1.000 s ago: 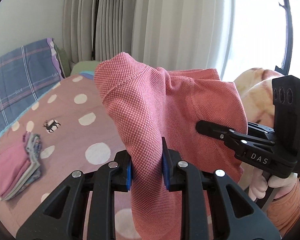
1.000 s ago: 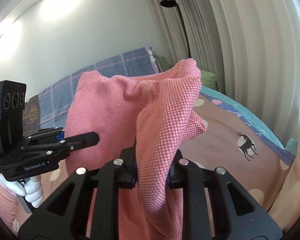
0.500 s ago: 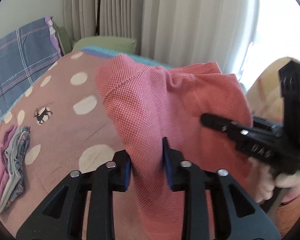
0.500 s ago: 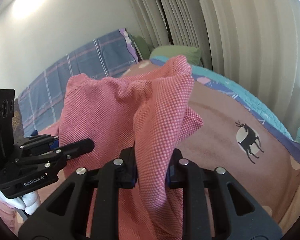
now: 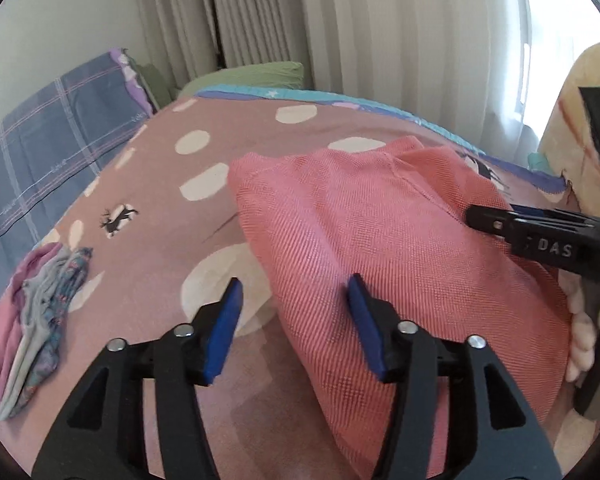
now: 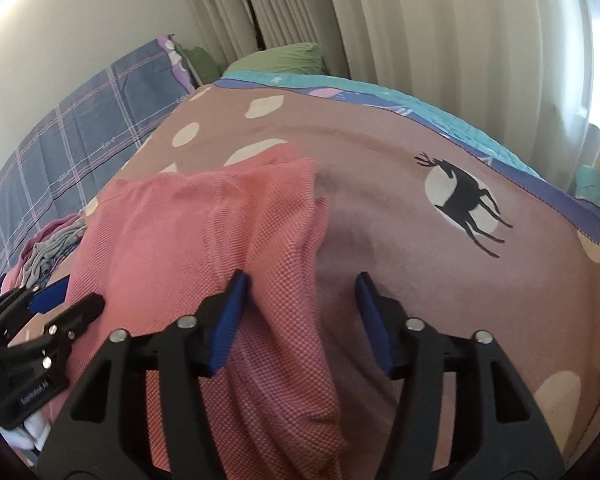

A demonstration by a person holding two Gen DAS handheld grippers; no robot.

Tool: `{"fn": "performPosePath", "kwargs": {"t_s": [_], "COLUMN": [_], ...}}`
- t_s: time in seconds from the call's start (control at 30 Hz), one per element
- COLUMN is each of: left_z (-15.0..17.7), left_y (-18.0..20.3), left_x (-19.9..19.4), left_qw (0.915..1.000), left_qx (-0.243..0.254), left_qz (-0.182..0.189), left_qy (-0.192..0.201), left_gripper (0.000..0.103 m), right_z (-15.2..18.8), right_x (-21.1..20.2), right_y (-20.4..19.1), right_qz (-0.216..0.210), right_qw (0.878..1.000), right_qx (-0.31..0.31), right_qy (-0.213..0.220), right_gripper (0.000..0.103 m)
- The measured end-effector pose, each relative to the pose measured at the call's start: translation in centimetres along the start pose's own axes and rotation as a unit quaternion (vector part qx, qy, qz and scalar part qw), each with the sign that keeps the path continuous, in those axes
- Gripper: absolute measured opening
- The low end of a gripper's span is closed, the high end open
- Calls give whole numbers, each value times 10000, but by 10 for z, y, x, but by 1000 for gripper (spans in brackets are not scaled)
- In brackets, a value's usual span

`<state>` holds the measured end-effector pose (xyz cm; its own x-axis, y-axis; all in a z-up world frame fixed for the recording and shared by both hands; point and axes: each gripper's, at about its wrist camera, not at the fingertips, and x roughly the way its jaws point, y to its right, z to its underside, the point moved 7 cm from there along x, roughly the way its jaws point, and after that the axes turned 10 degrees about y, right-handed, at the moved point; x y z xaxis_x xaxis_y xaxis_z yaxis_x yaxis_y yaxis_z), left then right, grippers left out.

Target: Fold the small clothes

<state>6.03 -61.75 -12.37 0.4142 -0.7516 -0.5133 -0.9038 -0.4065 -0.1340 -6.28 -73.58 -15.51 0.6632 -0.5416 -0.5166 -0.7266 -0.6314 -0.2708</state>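
A pink knit garment (image 5: 380, 248) lies loosely heaped on the brown polka-dot bedspread (image 5: 172, 240). My left gripper (image 5: 296, 320) is open, its right blue pad against the cloth's left edge. My right gripper (image 6: 300, 316) is open too, with the garment (image 6: 220, 240) draped by its left pad and under that jaw. Each gripper shows in the other's view: the right one (image 5: 540, 236) over the garment's right side, the left one (image 6: 40, 328) at its left side.
A stack of folded small clothes (image 5: 32, 320) lies at the left of the bed. A blue plaid pillow (image 5: 40, 140) and a green pillow (image 5: 252, 74) sit at the headboard end. Curtains (image 5: 380, 20) hang behind. The bed's blue-trimmed edge (image 6: 540, 184) runs at right.
Both grippers lowered the garment onto the bed and opened, letting go of it. The cloth has dropped from a raised hanging fold into a heap on the bedspread.
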Motion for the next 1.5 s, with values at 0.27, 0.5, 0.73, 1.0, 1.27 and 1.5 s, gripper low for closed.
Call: {"fn": "performPosePath", "kwargs": {"t_s": [0.27, 0.5, 0.73, 1.0, 1.27, 1.5], "left_z": [9, 23, 33, 46, 74, 90], "left_y": [10, 18, 12, -8, -6, -6], "left_x": [-92, -175, -242, -313, -350, -369], "left_qw": [9970, 9898, 9861, 9753, 9774, 9772], "left_qx": [-401, -725, -871, -1184, -1103, -1229], "left_qz": [350, 276, -96, -566, -728, -764], "left_qy": [565, 1194, 1411, 1775, 1651, 1555], "left_gripper": [73, 95, 100, 102, 102, 102], "right_z": [-6, 15, 28, 29, 53, 81], "right_x": [-98, -200, -257, -320, -353, -366], "right_y": [-19, -49, -66, -97, -111, -109], "right_qz": [600, 234, 119, -131, 131, 262], "right_qw": [9954, 9854, 9811, 9748, 9759, 9815], "right_qx": [-403, -443, -619, -701, -598, -555], "right_qy": [631, 1625, 1828, 2113, 2093, 1812], "right_gripper": [72, 101, 101, 101, 101, 101]}}
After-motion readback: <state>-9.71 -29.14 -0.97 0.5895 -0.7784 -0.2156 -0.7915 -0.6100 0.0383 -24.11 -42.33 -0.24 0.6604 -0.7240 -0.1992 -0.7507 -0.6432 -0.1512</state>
